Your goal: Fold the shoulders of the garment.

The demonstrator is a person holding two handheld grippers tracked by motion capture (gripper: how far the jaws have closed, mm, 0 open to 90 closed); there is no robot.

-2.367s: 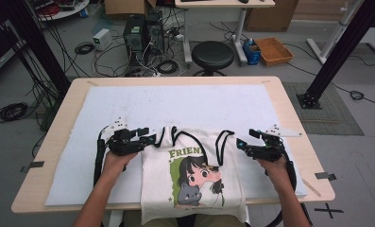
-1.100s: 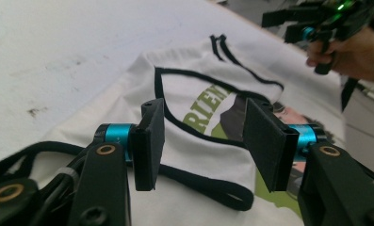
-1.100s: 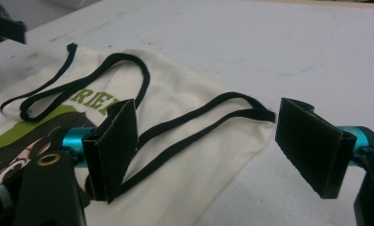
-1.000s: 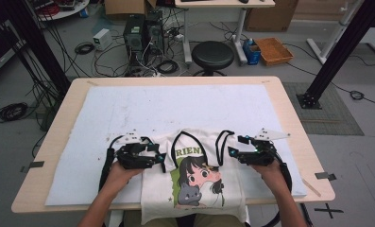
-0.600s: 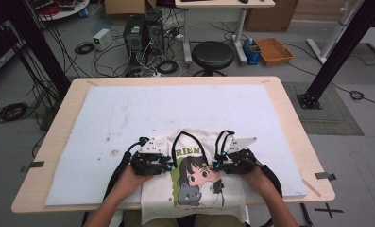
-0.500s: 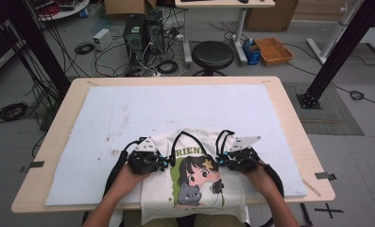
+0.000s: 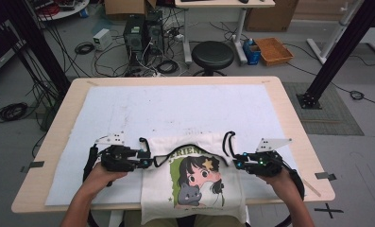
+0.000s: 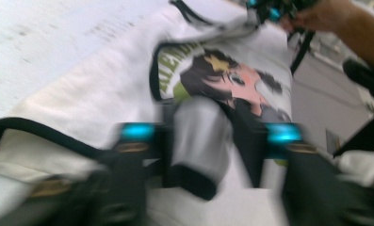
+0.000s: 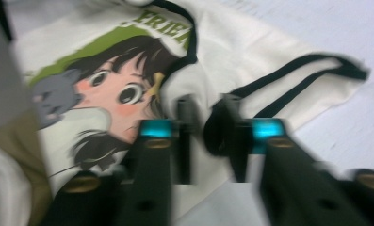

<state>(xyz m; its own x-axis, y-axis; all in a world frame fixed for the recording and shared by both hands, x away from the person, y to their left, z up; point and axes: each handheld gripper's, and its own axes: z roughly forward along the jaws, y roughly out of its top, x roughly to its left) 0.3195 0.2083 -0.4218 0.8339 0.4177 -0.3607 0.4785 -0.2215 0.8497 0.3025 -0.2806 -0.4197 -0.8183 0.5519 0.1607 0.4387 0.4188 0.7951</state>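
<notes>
Pale wooden table (image 7: 53, 142) carries a white padded mat (image 7: 175, 113) over most of its top, and we work at its near edge, at six o'clock. On the mat lies our cream sleeveless shirt with black trim and a printed cartoon girl and grey cat (image 7: 194, 177), its hem hanging off the table edge toward us. Our left gripper (image 7: 145, 161) sits at the shirt's nine o'clock side, our right gripper (image 7: 237, 163) at its three o'clock side. Both sets of jaws have just been opening after a squeeze. In the left gripper view a fold of cream cloth stands between the parted jaws, but blur keeps us from telling whether the pads press on it. In the right gripper view the jaws stand narrowly apart with a black-edged fold between them, and again we cannot tell if it is pinched. Beyond the table, at twelve o'clock, a round black stool (image 7: 213, 54) stands on the grey floor (image 7: 29, 80) beside black computer towers (image 7: 142, 33) and tangled cables
</notes>
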